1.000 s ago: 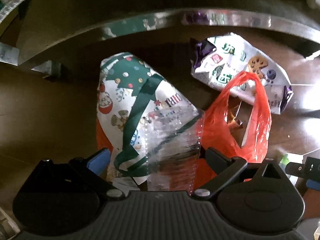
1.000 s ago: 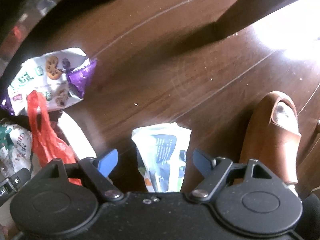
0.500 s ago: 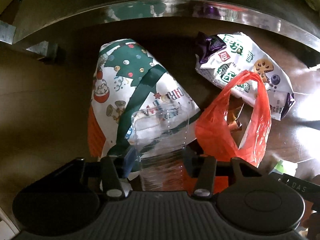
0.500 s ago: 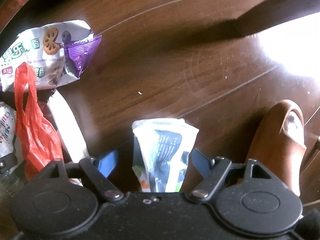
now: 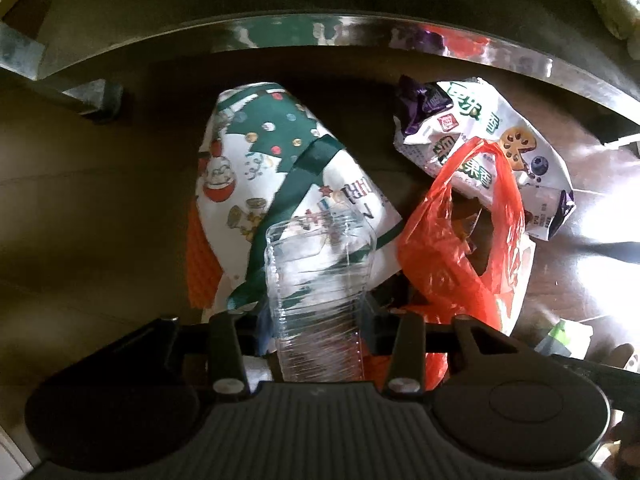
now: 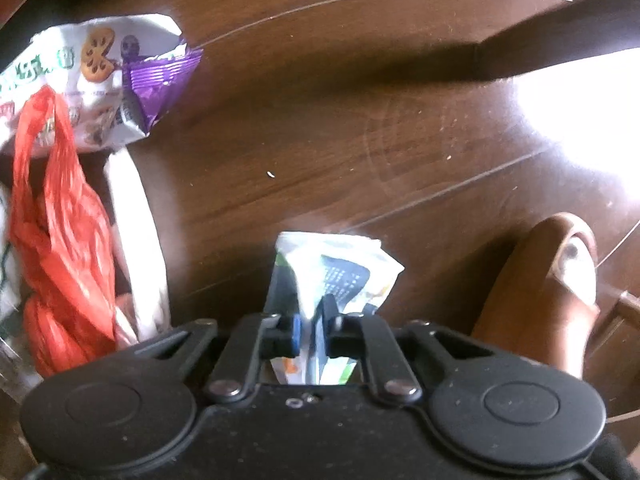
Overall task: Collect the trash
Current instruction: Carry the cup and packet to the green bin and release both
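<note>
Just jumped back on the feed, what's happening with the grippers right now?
Trash is being picked off the dark wood floor. The left gripper is closing on a clear plastic cup that lies over a Christmas-print paper bag. The right gripper is shut on a crumpled white-and-green wrapper. A red plastic bag and a purple-and-white snack bag lie loose on the floor.

Looks like a home, seen low at the floor. Dark wooden floorboards (image 6: 360,128) lit by sunlight, a brown slipper (image 6: 552,292), a curved chrome furniture base (image 5: 360,36), and littered snack wrappers (image 5: 480,140) beside an orange plastic bag (image 5: 460,248).
</note>
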`<action>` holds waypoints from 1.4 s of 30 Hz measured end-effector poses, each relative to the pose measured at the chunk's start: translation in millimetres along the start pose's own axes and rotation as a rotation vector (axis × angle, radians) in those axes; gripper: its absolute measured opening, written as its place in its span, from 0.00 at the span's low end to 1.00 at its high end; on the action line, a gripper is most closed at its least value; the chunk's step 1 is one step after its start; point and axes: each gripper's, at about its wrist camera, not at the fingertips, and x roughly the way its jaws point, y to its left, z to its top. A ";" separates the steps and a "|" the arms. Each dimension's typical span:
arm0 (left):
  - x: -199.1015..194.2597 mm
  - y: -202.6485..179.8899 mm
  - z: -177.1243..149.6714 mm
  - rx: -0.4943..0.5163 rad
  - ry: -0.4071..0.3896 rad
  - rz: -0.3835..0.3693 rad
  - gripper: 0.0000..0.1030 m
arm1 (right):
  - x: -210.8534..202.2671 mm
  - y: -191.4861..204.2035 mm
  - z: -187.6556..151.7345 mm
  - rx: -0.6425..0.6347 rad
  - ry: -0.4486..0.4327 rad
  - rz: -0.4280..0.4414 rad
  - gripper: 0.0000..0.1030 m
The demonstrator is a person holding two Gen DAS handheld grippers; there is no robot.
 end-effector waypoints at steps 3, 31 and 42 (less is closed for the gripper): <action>-13.2 4.7 -2.5 -0.018 0.002 0.000 0.40 | -17.0 8.5 -3.4 -0.036 -0.029 -0.006 0.02; -339.4 -13.1 -128.7 0.135 -0.441 -0.233 0.41 | -372.7 -87.9 -149.8 -0.224 -0.653 0.280 0.01; -493.0 -78.1 -177.1 0.324 -0.668 -0.305 0.41 | -501.9 -174.9 -228.4 -0.245 -0.930 0.316 0.02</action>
